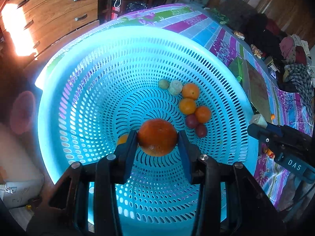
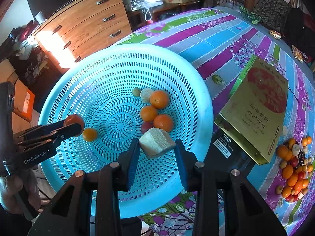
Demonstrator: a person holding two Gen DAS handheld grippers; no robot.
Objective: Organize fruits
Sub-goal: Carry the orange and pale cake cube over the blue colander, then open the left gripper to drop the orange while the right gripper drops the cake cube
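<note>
My left gripper (image 1: pixel 157 135) is shut on a large orange (image 1: pixel 157 143) and holds it over the floor of the turquoise perforated basket (image 1: pixel 137 31). My right gripper (image 2: pixel 157 141) is shut on a pale wedge-shaped fruit piece (image 2: pixel 156 144) above the basket's (image 2: pixel 204 106) near right side. Several oranges (image 2: pixel 159 99), dark plums (image 1: pixel 191 121) and pale green fruits (image 1: pixel 175 87) lie together in the basket. One small orange (image 2: pixel 89 134) lies apart, beside the left gripper (image 2: pixel 75 125). A heap of mixed fruits (image 2: pixel 293 173) sits on the tablecloth at far right.
A green and gold box (image 2: pixel 256 108) lies on the striped floral tablecloth (image 2: pixel 216 39) right of the basket. A wooden chest of drawers (image 2: pixel 88 23) stands behind the table. Clothes and clutter line the far right edge. A person's hand (image 2: pixel 11 192) grips the left tool's handle.
</note>
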